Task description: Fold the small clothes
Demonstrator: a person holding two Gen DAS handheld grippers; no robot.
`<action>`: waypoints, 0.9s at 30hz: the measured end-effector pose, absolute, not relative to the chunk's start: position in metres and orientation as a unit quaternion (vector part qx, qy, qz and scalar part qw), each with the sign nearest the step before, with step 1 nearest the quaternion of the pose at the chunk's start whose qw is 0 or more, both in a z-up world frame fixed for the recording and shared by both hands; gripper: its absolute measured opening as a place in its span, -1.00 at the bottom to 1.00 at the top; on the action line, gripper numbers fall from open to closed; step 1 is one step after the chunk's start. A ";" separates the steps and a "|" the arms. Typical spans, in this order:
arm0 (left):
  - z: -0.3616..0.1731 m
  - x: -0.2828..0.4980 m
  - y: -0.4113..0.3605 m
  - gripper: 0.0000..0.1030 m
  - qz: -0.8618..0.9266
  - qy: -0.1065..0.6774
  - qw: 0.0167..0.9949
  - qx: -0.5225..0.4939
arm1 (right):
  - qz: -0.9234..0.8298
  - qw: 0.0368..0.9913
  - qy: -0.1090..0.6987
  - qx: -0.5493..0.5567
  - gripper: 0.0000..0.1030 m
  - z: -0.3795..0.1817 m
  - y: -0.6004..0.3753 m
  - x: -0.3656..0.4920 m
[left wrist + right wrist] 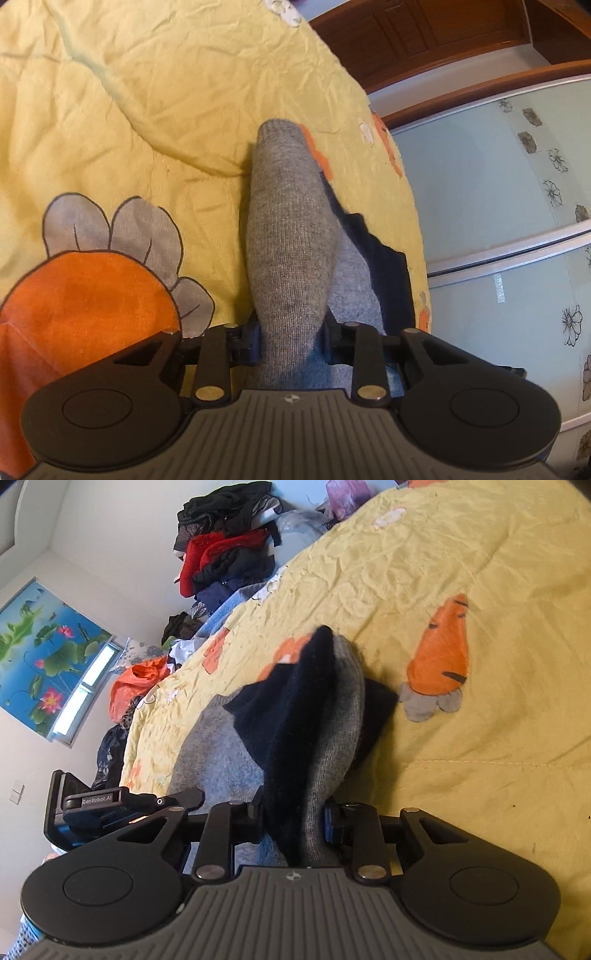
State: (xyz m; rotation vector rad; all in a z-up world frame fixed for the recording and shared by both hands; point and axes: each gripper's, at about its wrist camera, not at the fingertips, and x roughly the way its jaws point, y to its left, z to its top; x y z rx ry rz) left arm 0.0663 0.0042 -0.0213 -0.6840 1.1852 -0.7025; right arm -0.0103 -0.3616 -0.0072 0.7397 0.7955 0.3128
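**Now both grippers pinch the grey garment at its near edge**

Your left gripper (291, 345) has its fingers pressed onto a bunched ridge of the grey knit garment (291, 236); the cloth rises between the fingers and runs away from them over the yellow bedspread (129, 110). Your right gripper (295, 821) pinches a ridge where grey knit lies beside a dark navy part (295, 709), with both layers caught between its fingers. Judgement: you hold two points of one edge so the piece can be lifted and laid over itself without bunching.

View differences:
- Left wrist: ahead of the fingers, mostly grey; navy shows only as a strip to the right of the ridge. A wardrobe door (498, 192) stands beyond the bed edge.
- Right wrist: navy dominates left of the ridge. The other gripper's body (92, 805) sits just left of the fingers. A clothes pile (225, 550) lies far beyond the fingertips.
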 end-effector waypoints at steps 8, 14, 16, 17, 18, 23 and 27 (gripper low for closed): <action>0.002 0.060 0.049 -0.46 -0.304 0.515 0.740 -0.309 | 0.178 0.846 0.376 0.334 -0.41 0.024 -0.319 0.002; 0.017 0.061 0.094 -0.45 -0.294 0.517 0.752 -0.283 | 0.200 0.842 0.375 0.333 -0.45 0.023 -0.289 0.010; 0.005 0.064 0.101 -0.33 -0.282 0.536 0.746 -0.277 | 0.190 0.845 0.391 0.311 -0.45 0.015 -0.280 0.013; 0.000 0.065 0.102 -0.12 -0.266 0.540 0.757 -0.256 | 0.191 0.844 0.400 0.303 -0.41 0.009 -0.276 0.014; -0.004 0.066 0.102 0.21 -0.254 0.545 0.763 -0.238 | 0.180 0.849 0.404 0.289 -0.22 0.006 -0.272 0.011; 0.014 0.022 0.127 0.69 -0.282 0.507 0.770 -0.264 | 0.190 0.860 0.388 0.270 0.91 0.008 -0.286 -0.020; 0.006 -0.015 0.132 0.69 -0.304 0.508 0.748 -0.300 | 0.199 0.849 0.396 0.288 0.80 -0.003 -0.299 -0.049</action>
